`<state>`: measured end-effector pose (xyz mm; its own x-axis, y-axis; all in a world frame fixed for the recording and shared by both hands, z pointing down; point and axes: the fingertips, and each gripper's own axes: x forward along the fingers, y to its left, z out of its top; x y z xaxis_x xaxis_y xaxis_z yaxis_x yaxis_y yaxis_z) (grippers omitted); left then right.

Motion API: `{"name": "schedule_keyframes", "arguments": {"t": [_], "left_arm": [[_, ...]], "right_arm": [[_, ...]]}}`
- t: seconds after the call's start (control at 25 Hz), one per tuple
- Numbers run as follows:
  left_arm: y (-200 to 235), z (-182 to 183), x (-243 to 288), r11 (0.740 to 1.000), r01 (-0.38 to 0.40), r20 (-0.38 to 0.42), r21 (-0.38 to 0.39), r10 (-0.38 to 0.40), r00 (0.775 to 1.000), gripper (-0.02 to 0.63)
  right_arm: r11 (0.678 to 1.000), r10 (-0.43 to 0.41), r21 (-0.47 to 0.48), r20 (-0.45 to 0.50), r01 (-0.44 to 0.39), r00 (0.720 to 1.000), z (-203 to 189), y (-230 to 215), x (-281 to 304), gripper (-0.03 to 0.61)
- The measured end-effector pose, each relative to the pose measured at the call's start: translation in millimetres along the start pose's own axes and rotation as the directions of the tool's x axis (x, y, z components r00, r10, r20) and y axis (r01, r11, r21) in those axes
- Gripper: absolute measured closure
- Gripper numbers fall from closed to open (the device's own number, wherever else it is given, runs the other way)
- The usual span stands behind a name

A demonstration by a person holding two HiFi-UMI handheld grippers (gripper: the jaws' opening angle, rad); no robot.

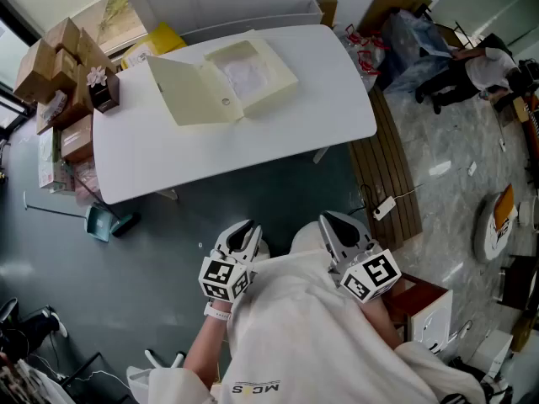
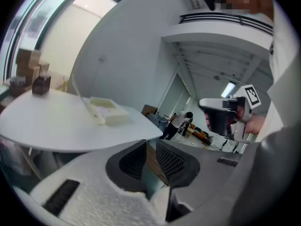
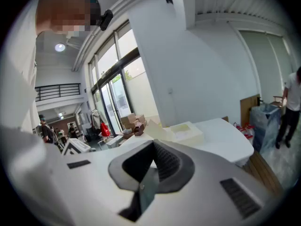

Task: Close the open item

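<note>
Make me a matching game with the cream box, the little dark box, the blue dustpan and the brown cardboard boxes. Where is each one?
Things:
1. cream box
2. little dark box
3. blue dustpan
4. cardboard boxes

Places:
A. on the floor near the table
B. stacked beyond the table's left end
C. lying open on the table, lid flapped out
D. standing at the table's left edge

Pairs: 1-C, 2-D, 3-A, 4-B

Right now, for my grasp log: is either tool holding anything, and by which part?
Nothing is held: left tool and right tool are empty, clear of the open cream box.
</note>
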<state>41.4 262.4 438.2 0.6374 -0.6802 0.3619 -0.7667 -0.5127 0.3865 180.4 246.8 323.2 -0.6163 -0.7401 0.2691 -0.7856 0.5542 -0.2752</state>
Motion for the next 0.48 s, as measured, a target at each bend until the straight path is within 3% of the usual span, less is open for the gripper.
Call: {"name": "schedule_keyframes", "arguments": {"t": [0.12,0.2,0.28,0.4,0.48], "left_arm": [[-58.9,40.0,-20.5,0.988,-0.016,0.127,0.151,-0.003,0.992,0.576],[-92.1,59.5,-37.0,0.977,-0.073,0.184,0.201,0.035,0.982,0.583],[-115.8,71.6,-46.5,0.974,-0.147,0.227,0.174,0.106,0.968,0.588],[-153.6,76.4,-53.9,0.974,-0.217,0.293,0.071,0.187,0.938,0.588],[-176.0,72.5,-58.1,0.962,-0.264,0.310,0.067,0.232,0.922,0.588]], "right_arm": [[0.994,0.040,-0.101,0.033,-0.037,0.999,10.5,8.5,-10.0,0.565],[0.986,0.073,-0.155,0.050,-0.065,0.996,12.5,15.3,-21.6,0.565],[0.976,0.124,-0.190,0.063,-0.110,0.990,14.4,18.8,-33.3,0.565],[0.950,0.200,-0.257,0.074,-0.175,0.977,16.5,21.6,-61.8,0.565],[0.940,0.222,-0.281,0.076,-0.193,0.972,9.0,20.3,-80.8,0.565]]}}
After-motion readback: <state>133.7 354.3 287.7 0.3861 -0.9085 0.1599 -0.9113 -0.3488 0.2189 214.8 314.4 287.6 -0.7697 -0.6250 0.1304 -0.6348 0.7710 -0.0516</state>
